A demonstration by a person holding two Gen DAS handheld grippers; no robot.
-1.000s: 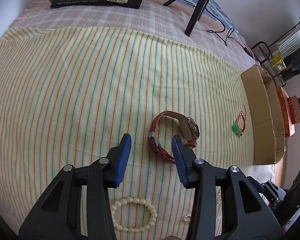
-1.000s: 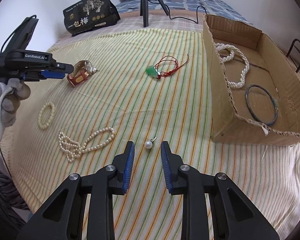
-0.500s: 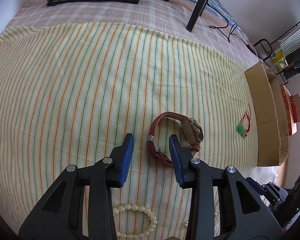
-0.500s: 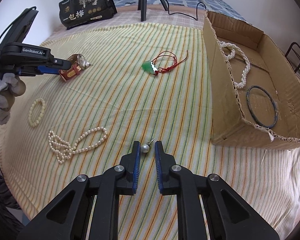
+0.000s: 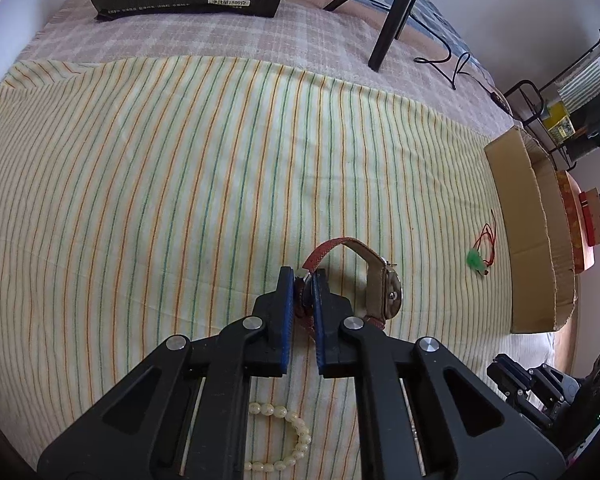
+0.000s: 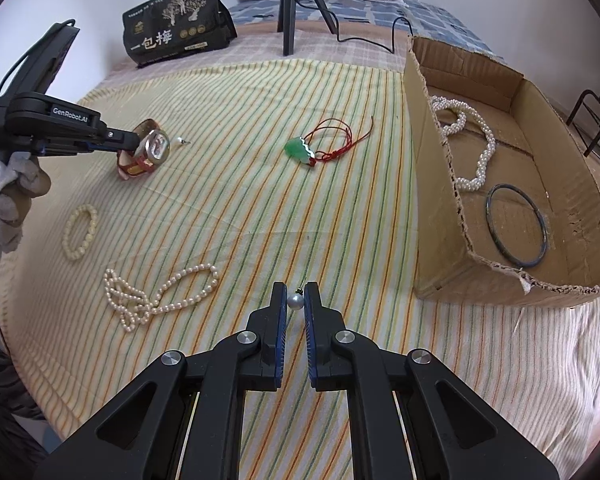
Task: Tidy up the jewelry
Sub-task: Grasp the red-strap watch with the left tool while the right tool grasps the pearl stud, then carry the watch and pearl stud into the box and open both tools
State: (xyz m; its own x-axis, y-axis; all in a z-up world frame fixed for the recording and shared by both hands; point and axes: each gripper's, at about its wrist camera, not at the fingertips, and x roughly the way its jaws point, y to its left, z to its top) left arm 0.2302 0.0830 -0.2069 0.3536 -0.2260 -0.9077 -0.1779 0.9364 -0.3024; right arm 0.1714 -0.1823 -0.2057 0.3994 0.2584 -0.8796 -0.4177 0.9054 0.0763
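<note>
Where both pairs of jaws stood apart a second earlier, the left gripper (image 5: pixel 301 280) is now clamped on the red strap of the watch (image 5: pixel 388 292) and the right gripper (image 6: pixel 295 294) on the pearl earring (image 6: pixel 295 301), both resting on the striped cloth (image 6: pixel 240 208).

Two pearl earrings (image 6: pixel 295 301), two necklaces (image 6: pixel 160 298), one watch (image 6: pixel 152 152).

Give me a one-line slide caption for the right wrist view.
Right gripper shut on a silver-grey pearl earring beside an open cardboard box on the yellow striped cloth.
</note>
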